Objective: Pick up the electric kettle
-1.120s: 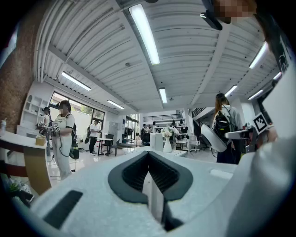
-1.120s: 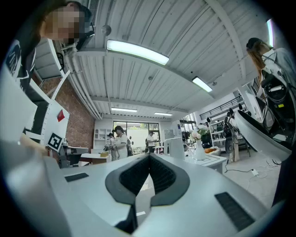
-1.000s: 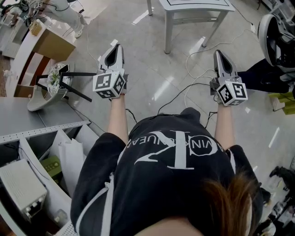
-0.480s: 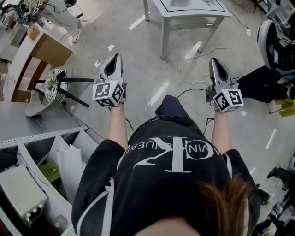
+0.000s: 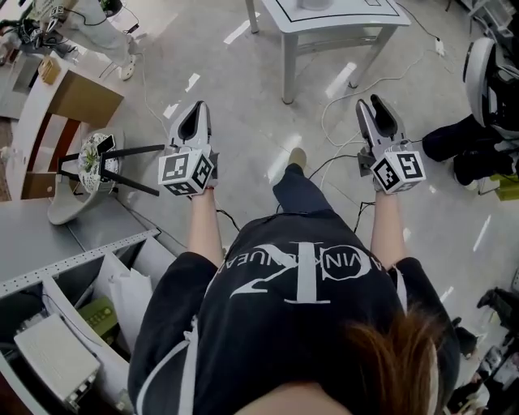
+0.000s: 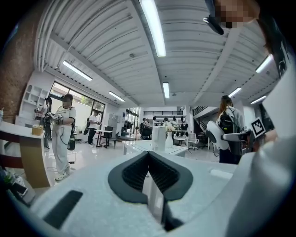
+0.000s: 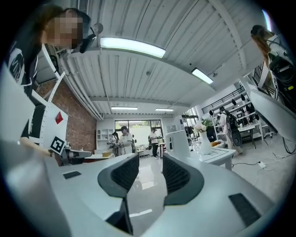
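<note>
A tall white electric kettle stands on a white table beside a vase of flowers. It also shows far ahead in the left gripper view as the kettle. In the head view the table is at the top edge, well ahead of both grippers. My left gripper is shut and empty, pointing level. My right gripper has its jaws opening, and only floor shows between them.
Cables trail across the glossy floor under the table. A tipped stool and a cardboard box lie at the left, with grey shelving below them. Dark bags sit at the right. Several people stand farther off.
Both grippers and the person have moved forward towards the table. The right gripper's jaws, shut before, now stand apart. A foot has stepped out ahead.
</note>
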